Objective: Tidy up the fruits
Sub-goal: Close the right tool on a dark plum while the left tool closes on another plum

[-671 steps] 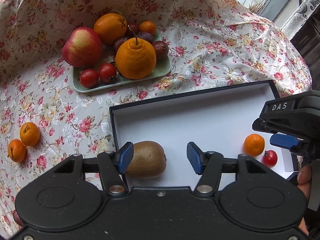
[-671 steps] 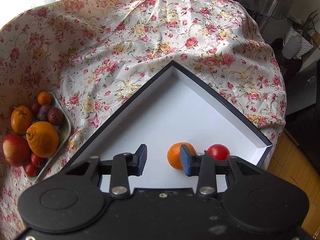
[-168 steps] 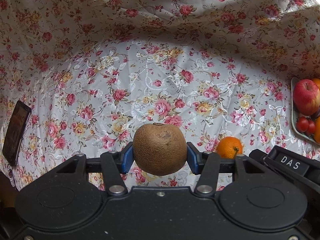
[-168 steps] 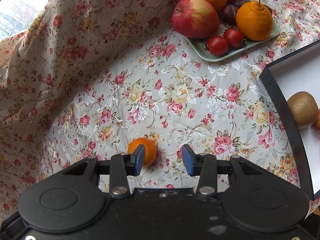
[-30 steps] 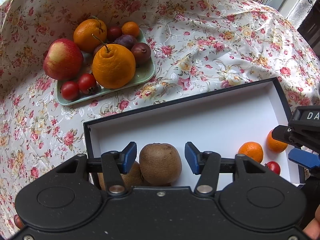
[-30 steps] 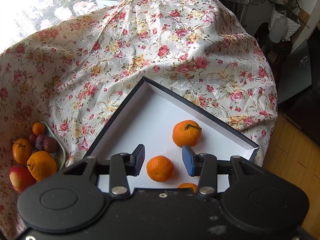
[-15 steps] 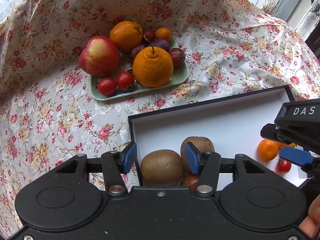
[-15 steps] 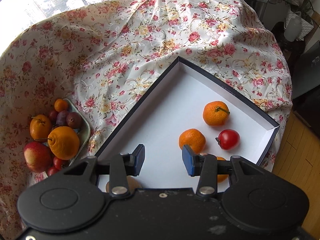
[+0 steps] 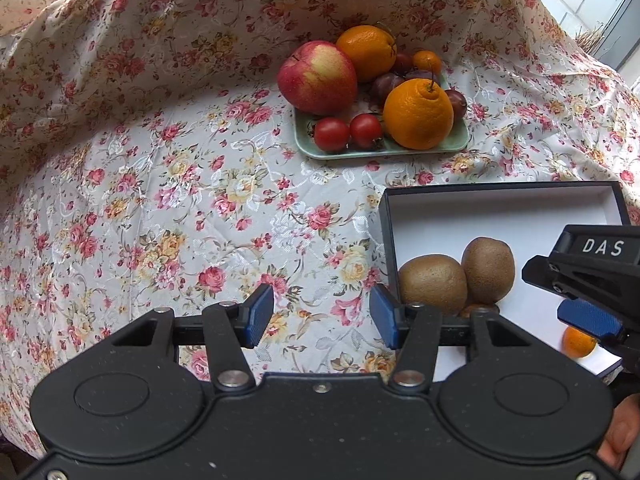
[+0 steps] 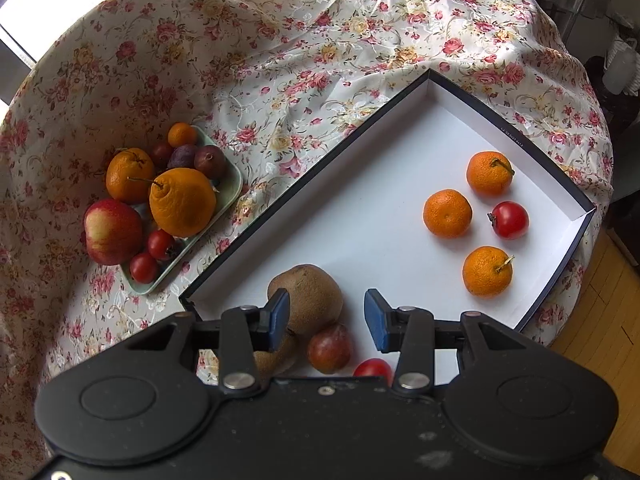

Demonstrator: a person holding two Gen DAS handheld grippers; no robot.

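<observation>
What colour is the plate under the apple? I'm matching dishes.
The plate is pale green, clearest in the left wrist view, with its front rim showing below the apple.

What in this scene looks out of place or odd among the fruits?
Little stands out. The apple sits half off the green tray's edge, resting partly on the floral cloth. In the white box, one tomato lies among the three mandarins rather than with its own kind.

Fruit-filled box (image 10: 536,162) — (floral cloth (image 10: 280,40) beneath)
</observation>
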